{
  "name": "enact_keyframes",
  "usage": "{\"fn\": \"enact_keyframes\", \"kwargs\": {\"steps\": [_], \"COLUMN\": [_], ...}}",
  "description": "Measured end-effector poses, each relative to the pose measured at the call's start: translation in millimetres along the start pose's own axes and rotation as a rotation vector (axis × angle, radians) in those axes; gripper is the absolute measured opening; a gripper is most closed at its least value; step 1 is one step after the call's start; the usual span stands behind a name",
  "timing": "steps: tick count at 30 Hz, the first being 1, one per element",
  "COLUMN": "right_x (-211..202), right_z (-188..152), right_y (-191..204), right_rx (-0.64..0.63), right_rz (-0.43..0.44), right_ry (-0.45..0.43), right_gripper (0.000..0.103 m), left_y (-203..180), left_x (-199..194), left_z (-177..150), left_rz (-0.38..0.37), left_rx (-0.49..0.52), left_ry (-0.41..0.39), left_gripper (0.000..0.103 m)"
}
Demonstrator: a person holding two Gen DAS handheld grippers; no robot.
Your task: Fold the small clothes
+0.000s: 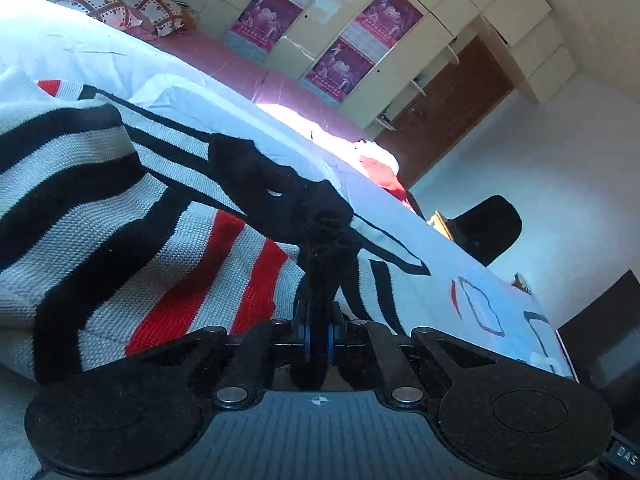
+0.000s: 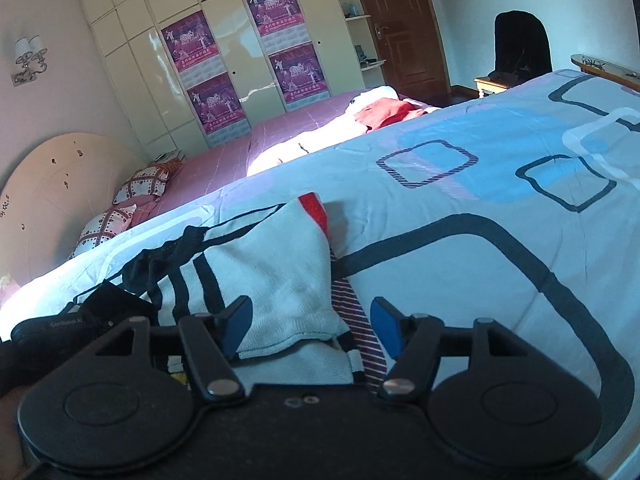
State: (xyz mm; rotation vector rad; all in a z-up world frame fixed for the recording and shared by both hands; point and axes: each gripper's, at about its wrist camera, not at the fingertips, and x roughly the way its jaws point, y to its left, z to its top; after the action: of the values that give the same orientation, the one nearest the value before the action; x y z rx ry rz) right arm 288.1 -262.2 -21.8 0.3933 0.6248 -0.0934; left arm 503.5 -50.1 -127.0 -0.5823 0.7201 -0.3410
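Left black plastic two-finger gripper (image 1: 316,280): blue pads, silver pivot screws, ribbed base. Right black plastic two-finger gripper (image 2: 312,326): the same blue pads (image 2: 236,330).

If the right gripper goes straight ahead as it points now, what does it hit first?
Most likely the sweater. The right gripper is open, and the sweater's white hem corner already lies between its fingers, on the bedspread. Depth is unclear, but nothing else appears nearer in that line.
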Motion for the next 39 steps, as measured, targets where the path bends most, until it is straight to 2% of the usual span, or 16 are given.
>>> {"fn": "enact_keyframes", "kwargs": {"steps": [2,3,4,6,9,11,14,22,24,25,27,30,32,34,36,39], "right_x": [3.5,6.3,9.6,19.2,40.0,52.5,66.1,90.1,101.0,107.1,104.8,72.5,49.7,33.7,39.2,88.2], "right_z": [1.3,1.7,1.2,-1.1,-11.2,-19.1,-27.9,-34.8,-32.9,-29.2,-16.0,9.8,24.5,32.7,28.3,9.0], "right_y": [4.7,10.1,18.1,35.5,68.7,86.3,99.1,94.1,102.6,111.5,134.5,169.0,172.6,159.7,138.0,100.6], "right_rx": [0.027,0.034,0.031,0.015,-0.011,-0.014,0.026,0.184,0.158,0.12,0.022,-0.126,-0.155,-0.168,-0.165,-0.087], "right_rz": [0.045,0.069,0.092,0.149,0.227,0.256,0.263,0.271,0.268,0.265,0.276,0.352,0.384,0.357,0.284,0.173], "right_ry": [0.003,0.008,0.016,0.042,0.105,0.134,0.166,0.213,0.231,0.242,0.188,0.028,-0.056,-0.112,-0.105,0.093], "right_gripper": [0.065,0.065,0.065,0.065,0.065,0.065,0.065,0.055,0.033,0.007,0.007,0.007,0.007,0.007,0.007,0.007], "left_y": [2.1,4.0,8.5,29.2,73.5,103.4,135.5,159.0,160.6,162.2,163.1,157.6,158.0,156.5,154.1,152.0], "left_x": [-36.1,-58.0,-82.6,-127.9,-179.7,-196.8,-207.0,-174.0,-167.1,-164.8,-162.8,-163.2,-162.6,-160.8,-159.5,-158.4], "left_z": [4.6,5.3,9.2,11.5,11.8,15.5,15.7,28.0,31.0,31.7,31.5,30.3,29.7,31.1,30.2,27.0], "left_rz": [-0.003,0.012,0.027,0.057,0.239,0.323,0.373,0.379,0.384,0.384,0.384,0.395,0.387,0.378,0.38,0.382], "left_rx": [0.036,0.059,0.09,0.16,0.237,0.2,0.162,0.183,0.192,0.192,0.2,0.22,0.2,0.179,0.187,0.199], "left_ry": [-0.05,-0.085,-0.13,-0.164,-0.194,-0.181,-0.181,-0.175,-0.165,-0.159,-0.156,-0.164,-0.158,-0.157,-0.153,-0.149], "left_gripper": [0.046,0.082,0.089,0.088,0.075,0.073,0.072,0.071,0.063,0.061,0.061,0.058,0.057,0.057,0.057,0.057]}}
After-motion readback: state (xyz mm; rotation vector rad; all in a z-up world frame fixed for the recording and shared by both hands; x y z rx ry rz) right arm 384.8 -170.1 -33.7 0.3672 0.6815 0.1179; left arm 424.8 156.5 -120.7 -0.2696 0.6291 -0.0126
